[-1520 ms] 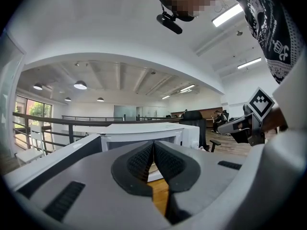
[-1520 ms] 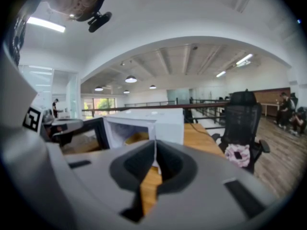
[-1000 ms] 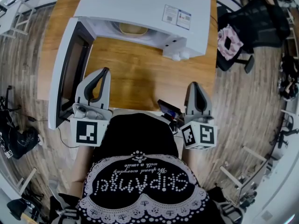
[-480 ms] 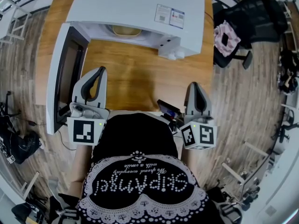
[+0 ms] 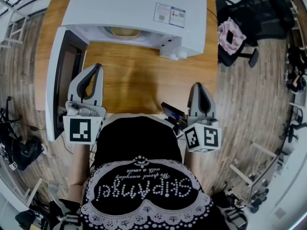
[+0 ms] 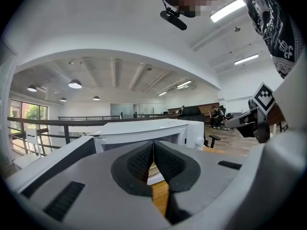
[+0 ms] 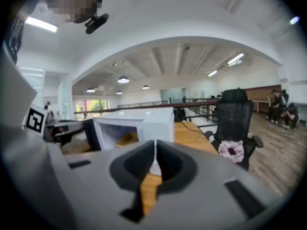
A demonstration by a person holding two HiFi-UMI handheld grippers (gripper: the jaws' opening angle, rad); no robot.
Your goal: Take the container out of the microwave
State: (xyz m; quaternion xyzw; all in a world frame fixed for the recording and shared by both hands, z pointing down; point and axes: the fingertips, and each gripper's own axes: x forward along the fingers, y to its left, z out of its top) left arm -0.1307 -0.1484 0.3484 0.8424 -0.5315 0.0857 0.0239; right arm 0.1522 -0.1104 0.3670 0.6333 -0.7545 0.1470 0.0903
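As before, left gripper (image 5: 97, 67) and right gripper (image 5: 199, 85), jaws closed on nothing, sit short of the open microwave (image 5: 134, 8), with bare table (image 5: 139, 75) ahead of them.

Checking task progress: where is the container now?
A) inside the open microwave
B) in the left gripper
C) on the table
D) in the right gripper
A: the container sits inside the microwave, door open; left gripper and right gripper are shut and empty.

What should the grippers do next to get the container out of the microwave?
Probably move the right gripper forward toward the open microwave and spread its fingers. It and the left gripper are both shut, empty, and well short of the container inside.
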